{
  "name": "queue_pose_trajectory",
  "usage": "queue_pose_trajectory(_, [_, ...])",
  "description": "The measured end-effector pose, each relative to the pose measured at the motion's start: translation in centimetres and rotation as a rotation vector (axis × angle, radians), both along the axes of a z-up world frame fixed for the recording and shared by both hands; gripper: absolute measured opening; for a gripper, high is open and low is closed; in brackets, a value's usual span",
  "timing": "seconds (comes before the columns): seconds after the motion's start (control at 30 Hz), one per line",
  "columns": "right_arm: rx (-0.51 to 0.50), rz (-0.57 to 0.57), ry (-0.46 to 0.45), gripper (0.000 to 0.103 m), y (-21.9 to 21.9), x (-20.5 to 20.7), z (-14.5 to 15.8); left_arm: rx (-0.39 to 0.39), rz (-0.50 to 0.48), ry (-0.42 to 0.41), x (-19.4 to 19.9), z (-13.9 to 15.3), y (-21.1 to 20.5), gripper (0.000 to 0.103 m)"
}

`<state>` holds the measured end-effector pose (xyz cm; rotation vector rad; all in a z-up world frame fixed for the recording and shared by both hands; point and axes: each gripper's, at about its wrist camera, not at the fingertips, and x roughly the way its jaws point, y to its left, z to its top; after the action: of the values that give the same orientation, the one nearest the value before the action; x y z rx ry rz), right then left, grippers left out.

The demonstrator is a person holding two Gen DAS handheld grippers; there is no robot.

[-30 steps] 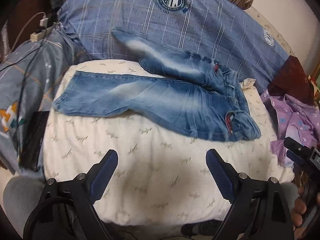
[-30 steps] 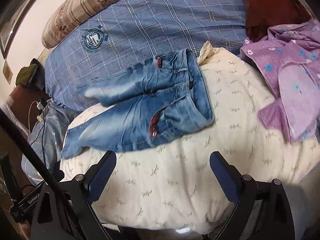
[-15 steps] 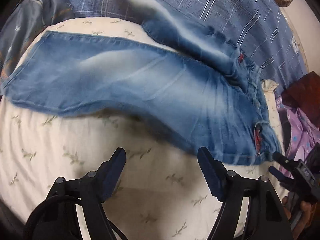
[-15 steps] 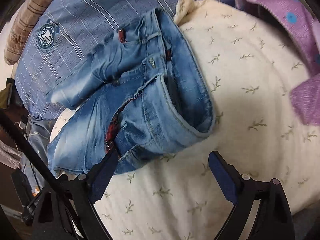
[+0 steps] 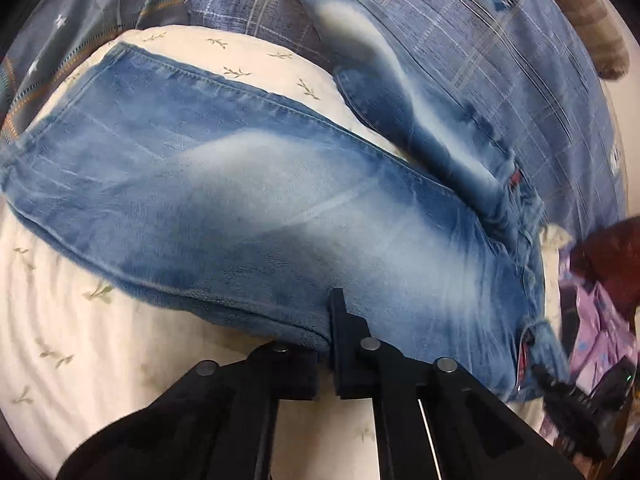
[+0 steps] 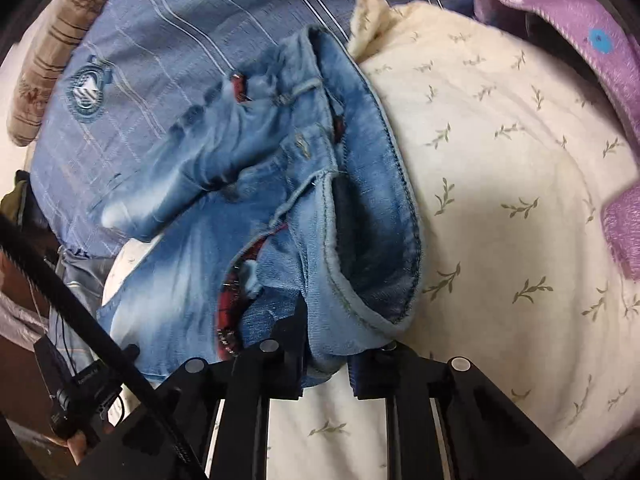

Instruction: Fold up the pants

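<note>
Gripping the jeans at two points, fold not yet begun

Both tongs have just been closing, and each is now seen clamped on denim. The left tongs (image 5: pixel 334 340) are shut on the near side edge of the pants (image 5: pixel 248 208), about mid-leg. The right tongs (image 6: pixel 326 356) are pinched on the waistband (image 6: pixel 344 280) at its near corner, with a bunch of cloth caught between the jaws. The pants are laid across a cream pillow (image 6: pixel 500 184) on the bed, front up, legs parted: the nearer leg is spread flat, while the far leg (image 5: pixel 400 88) is angled away onto the blue plaid cover (image 5: pixel 520 60). No fold is visible so far; only the grasp is judged done. Left to do, it seems: the near leg is to be carried over onto the far one, and the doubled length is then to be folded
</note>
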<state>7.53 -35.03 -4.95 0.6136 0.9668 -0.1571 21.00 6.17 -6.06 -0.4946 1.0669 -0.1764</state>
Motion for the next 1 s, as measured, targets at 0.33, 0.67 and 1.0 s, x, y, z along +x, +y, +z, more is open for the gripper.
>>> queue_pose_trajectory(0.33, [-0.099,-0.036,0.068,0.015,0.8,-7.0,2.8,0.104,-0.119,0.029,-5.1,-1.2,-1.7,0.007])
queue_pose_trajectory(0.67, [-0.270,-0.081,-0.004,0.076,2.5,-8.7,5.5,0.151,-0.146,-0.073,-5.6,-0.7,-2.0,0.053])
queue_pose_trajectory(1.0, [-0.142,0.343,-0.218,0.082,12.1,-0.7,11.3,0.096,-0.099,-0.200,-1.8,8.4,2.6,0.062])
